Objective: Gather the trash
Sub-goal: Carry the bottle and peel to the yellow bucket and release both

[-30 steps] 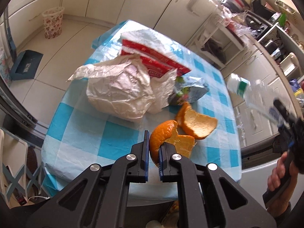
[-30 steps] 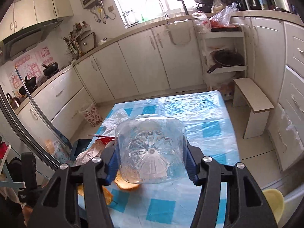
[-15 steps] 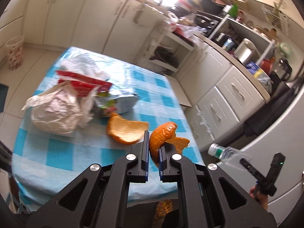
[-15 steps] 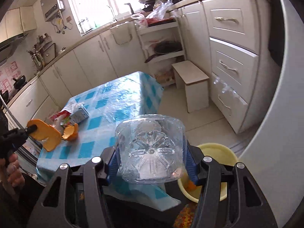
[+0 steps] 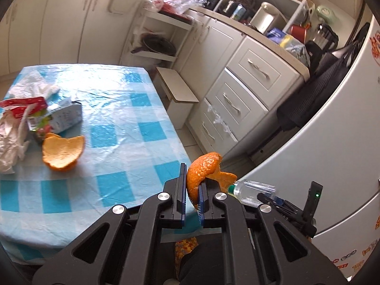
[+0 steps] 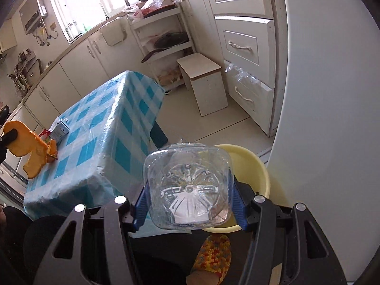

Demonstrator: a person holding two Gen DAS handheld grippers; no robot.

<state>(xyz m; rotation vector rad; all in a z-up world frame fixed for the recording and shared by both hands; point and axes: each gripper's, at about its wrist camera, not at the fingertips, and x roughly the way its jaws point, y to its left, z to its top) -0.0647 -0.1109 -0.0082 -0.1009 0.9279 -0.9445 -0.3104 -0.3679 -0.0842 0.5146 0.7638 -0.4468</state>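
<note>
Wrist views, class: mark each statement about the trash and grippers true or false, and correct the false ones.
1. The left gripper pinches an orange peel. True.
2. The right gripper is empty. False: it holds a clear plastic bottle.
3. A yellow basin sits on the floor behind the bottle. True.
4. No peel remains on the table. False: another peel piece lies there.

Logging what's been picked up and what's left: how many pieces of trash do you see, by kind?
Orange peel: 2, one in the left gripper, one on the table
Clear plastic bottle: 1, in the right gripper
Carton: 1
Red-and-white wrapper: 1
Crumpled white bag: 1
Total: 6
</note>
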